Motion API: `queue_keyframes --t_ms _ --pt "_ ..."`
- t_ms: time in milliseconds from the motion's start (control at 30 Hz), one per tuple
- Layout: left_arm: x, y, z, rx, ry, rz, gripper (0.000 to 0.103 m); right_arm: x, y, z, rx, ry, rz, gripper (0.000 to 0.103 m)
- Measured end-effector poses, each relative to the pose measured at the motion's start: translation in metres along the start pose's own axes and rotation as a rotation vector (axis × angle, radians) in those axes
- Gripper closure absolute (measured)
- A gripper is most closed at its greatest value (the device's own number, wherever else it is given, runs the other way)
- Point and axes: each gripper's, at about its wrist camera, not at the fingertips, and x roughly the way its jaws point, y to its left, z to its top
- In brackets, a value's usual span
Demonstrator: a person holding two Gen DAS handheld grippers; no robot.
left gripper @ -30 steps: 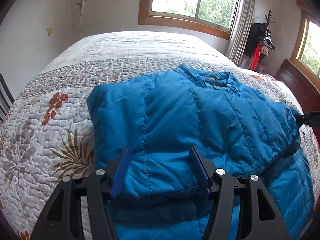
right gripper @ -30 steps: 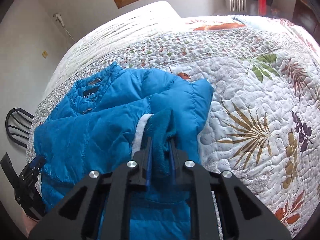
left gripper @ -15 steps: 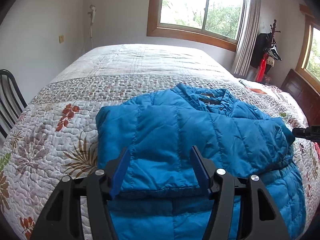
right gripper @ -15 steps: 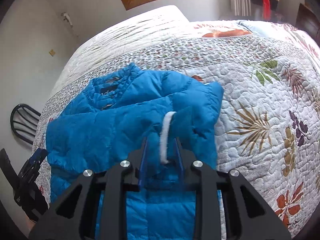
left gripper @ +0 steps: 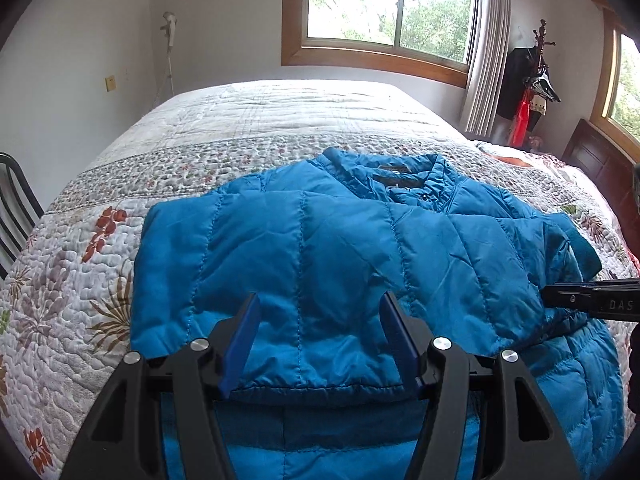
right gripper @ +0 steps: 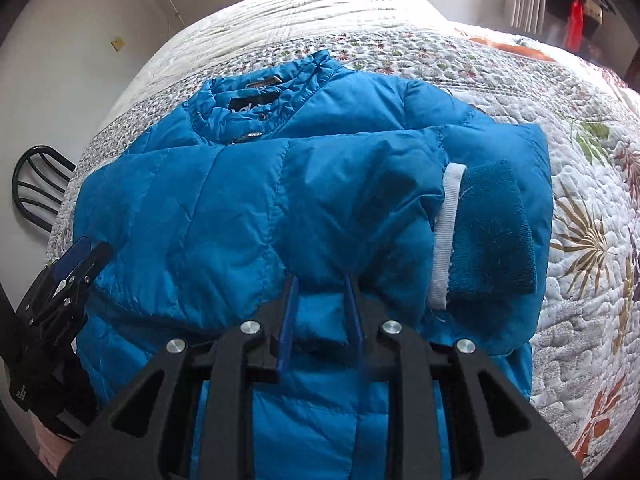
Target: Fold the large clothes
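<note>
Right wrist view: both tools (right gripper: 320, 300) (left gripper: 318, 322) gape empty, seemingly just above the puffy quilted blue jacket (right gripper: 260, 208).

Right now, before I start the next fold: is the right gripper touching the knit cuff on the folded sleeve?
Apart. The right wrist view shows the right gripper open over quilted fabric, with blue sleeve between it and the knit cuff.

One blue puffer jacket (left gripper: 344, 248); one quilted bed (left gripper: 248, 128); two grippers, left (left gripper: 320, 320) and right (right gripper: 320, 292); one chair (right gripper: 36, 188); two windows (left gripper: 392, 8).
</note>
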Motion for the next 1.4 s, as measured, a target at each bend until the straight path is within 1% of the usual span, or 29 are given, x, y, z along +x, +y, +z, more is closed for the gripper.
queue_keyframes --t_ms 167,267,433,533,633,667,700,733,767,800,833,867,900,967,1033,1100,1167,1267,1400 --pt "0.016 0.005 -0.008 0.004 0.033 0.013 0.041 0.012 -0.002 -0.004 -0.003 0.008 -0.017 0.082" --pt "0.024 0.007 -0.011 0.006 0.051 0.009 0.040 0.015 -0.004 -0.005 0.001 0.002 -0.011 0.082" --pt "0.029 0.001 -0.017 0.048 0.045 0.039 0.040 0.020 -0.010 -0.005 0.018 -0.005 0.022 0.083" --pt "0.029 0.003 -0.016 0.045 0.048 0.030 0.040 0.018 -0.008 -0.005 0.011 -0.010 0.016 0.083" --pt "0.021 0.006 -0.013 0.038 0.059 0.029 0.040 0.005 -0.005 -0.009 -0.008 -0.036 0.026 0.079" --pt "0.015 0.009 -0.013 0.032 0.068 0.030 0.040 -0.005 -0.004 -0.013 -0.016 -0.059 0.041 0.076" --pt "0.005 0.012 -0.012 0.020 0.069 0.018 0.040 -0.016 -0.003 -0.018 -0.032 -0.084 0.063 0.071" --pt "-0.007 0.017 -0.012 0.007 0.060 -0.004 0.040 -0.030 -0.003 -0.025 -0.050 -0.110 0.083 0.069" --pt "-0.023 0.023 -0.013 0.002 0.047 -0.021 0.040 -0.044 -0.003 -0.033 -0.063 -0.130 0.093 0.061" --pt "-0.037 0.027 -0.015 0.004 0.036 -0.028 0.037 -0.056 -0.005 -0.042 -0.069 -0.140 0.096 0.056" --pt "-0.053 0.034 -0.019 0.007 0.023 -0.034 0.031 -0.068 -0.008 -0.051 -0.073 -0.147 0.099 0.055" --pt "-0.069 0.040 -0.024 0.010 0.009 -0.044 0.028 -0.080 -0.012 -0.063 -0.079 -0.155 0.106 0.053" --pt "-0.084 0.048 -0.031 0.017 0.002 -0.045 0.024 -0.090 -0.016 -0.074 -0.086 -0.161 0.116 0.048" --pt "-0.108 0.061 -0.049 0.037 0.004 -0.008 0.023 -0.109 -0.026 -0.099 -0.091 -0.168 0.127 0.042" --pt "-0.129 0.078 -0.073 0.042 0.009 0.018 0.021 -0.122 -0.033 -0.123 -0.094 -0.161 0.114 0.040" --pt "-0.145 0.095 -0.097 0.026 0.031 0.030 0.021 -0.130 -0.040 -0.150 -0.098 -0.148 0.105 0.036" --pt "-0.159 0.109 -0.122 0.000 0.059 0.027 0.021 -0.135 -0.048 -0.177 -0.088 -0.128 0.102 0.034" --pt "-0.175 0.125 -0.157 -0.050 0.093 0.004 0.020 -0.138 -0.057 -0.215 -0.069 -0.095 0.093 0.034" --pt "-0.187 0.133 -0.192 -0.104 0.130 -0.023 0.020 -0.139 -0.062 -0.253 -0.045 -0.062 0.083 0.033"
